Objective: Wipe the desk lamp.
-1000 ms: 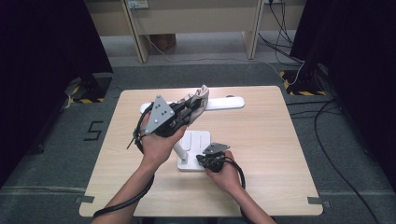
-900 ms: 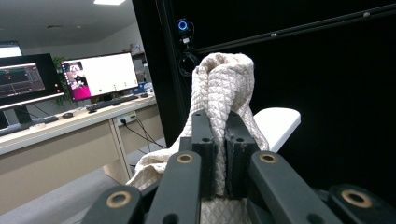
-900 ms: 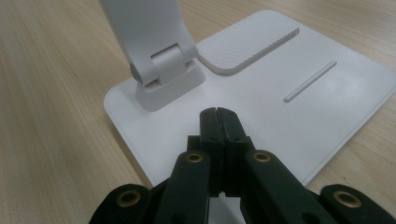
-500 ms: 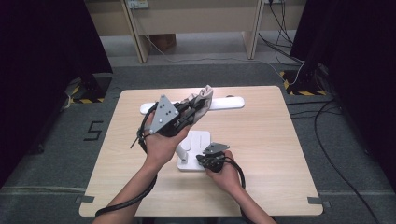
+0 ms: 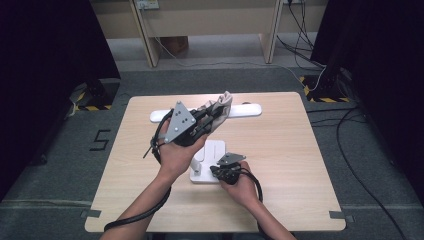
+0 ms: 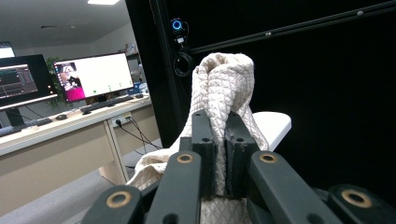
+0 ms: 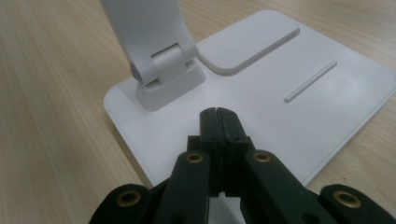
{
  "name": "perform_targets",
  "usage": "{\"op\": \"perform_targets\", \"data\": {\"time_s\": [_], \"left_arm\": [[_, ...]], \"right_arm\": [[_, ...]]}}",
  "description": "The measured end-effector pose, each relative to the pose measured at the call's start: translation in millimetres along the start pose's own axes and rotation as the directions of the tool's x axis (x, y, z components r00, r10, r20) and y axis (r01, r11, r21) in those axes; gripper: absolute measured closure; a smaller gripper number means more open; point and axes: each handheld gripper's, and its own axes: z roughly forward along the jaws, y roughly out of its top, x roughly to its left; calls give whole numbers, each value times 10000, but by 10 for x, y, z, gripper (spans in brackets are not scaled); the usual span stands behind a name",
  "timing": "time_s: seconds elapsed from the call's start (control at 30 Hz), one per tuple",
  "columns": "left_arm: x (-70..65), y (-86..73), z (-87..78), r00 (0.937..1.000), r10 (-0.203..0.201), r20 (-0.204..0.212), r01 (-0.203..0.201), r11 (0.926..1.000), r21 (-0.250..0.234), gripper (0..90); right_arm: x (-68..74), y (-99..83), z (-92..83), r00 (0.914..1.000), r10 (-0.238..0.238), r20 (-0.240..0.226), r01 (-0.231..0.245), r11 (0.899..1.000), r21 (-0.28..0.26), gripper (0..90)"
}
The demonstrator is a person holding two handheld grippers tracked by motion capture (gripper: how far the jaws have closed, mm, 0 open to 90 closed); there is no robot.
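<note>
Up above the counter [image 5: 280, 150], left hand-held gripper [image 6: 218, 140] is clamped on the quilted cloth [image 6: 224, 79]; right hand-held gripper [image 7: 218, 122], jaws closed and empty, pins the lamp base [image 7: 280, 121]. Cloth could snag the lamp arm [image 5: 240, 111] and tip it.

A cream quilted cloth [image 6: 224, 88] is held bunched and raised above the table, beside the long white lamp head [image 5: 245, 110], which stands over its flat white base [image 7: 299, 93].
</note>
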Motion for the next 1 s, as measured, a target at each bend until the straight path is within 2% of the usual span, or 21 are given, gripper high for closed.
{"op": "perform_targets", "data": {"time_s": [0.5, 1.0], "left_arm": [[-41, 6, 48, 10000, 30, 75, -30, 10000, -2, 849], [-88, 14, 103, 9999, 38, 158, -38, 10000, -2, 848]], "right_arm": [[-3, 3, 1, 9999, -109, 17, 109, 9999, 0, 900], [2, -2, -2, 10000, -5, 9, 5, 10000, 4, 900]]}}
